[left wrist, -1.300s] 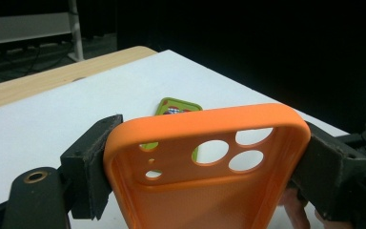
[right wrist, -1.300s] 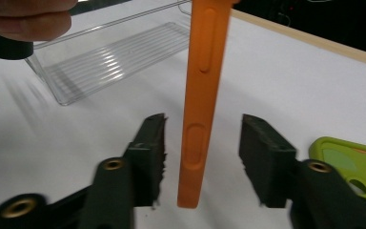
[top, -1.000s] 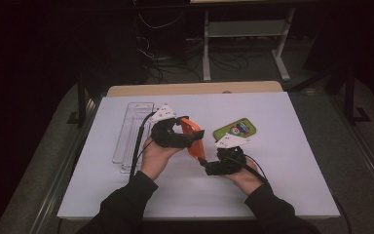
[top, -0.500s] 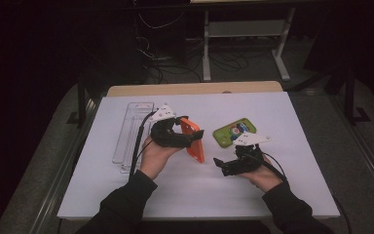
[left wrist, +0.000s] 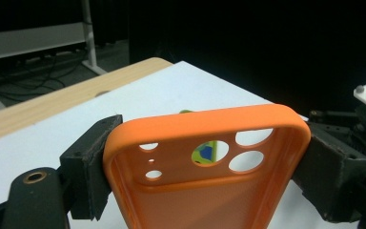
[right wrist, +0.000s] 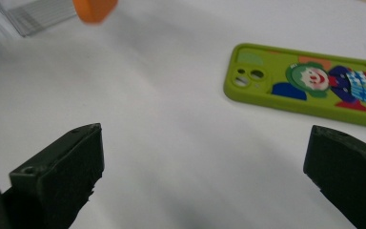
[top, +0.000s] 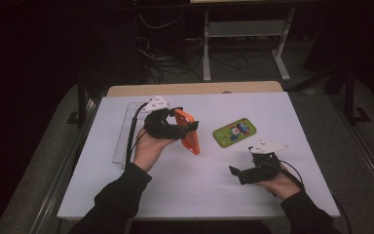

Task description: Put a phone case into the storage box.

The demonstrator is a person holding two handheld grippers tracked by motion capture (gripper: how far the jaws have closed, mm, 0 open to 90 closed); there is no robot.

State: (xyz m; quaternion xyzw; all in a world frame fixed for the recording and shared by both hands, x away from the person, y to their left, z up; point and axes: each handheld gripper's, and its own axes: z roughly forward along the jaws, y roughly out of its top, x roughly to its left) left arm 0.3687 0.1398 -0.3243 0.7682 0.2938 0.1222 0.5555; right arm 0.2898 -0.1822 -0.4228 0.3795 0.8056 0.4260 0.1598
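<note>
1. My left gripper (top: 187, 127) is clamped across the width of the orange phone case (top: 189, 138), and I hold the case above the white table (top: 185, 190), hanging on edge with its lower end clear of the surface. In the left gripper view the pads (left wrist: 91, 171) press on the case's two long rims near the camera cutouts.

2. My right gripper (top: 238, 173) has its jaws spread wide, just opened, with nothing between them. It sits low over the table, well apart from the orange case and near the green phone case (top: 234, 131) that lies flat.

3. Risk, as I judge it: the orange case looks like soft, flexible rubber or silicone. Squeezing it by the rims could bow it, and it could pop out of the pads or twist.

4. Risk: only one end is gripped, so the free lower end can swing. If I lower it carelessly, that corner may catch the table first and lever the case loose.

5. Risk: the right jaws, being wide, could nudge the green case if I sweep forward.

6. Shapes and textures: the orange case is matte, with rounded corners and several round holes. The green one is printed with a clown figure and has a raised lip. A clear plastic tray (top: 122, 141) lies beyond the left hand.
</note>
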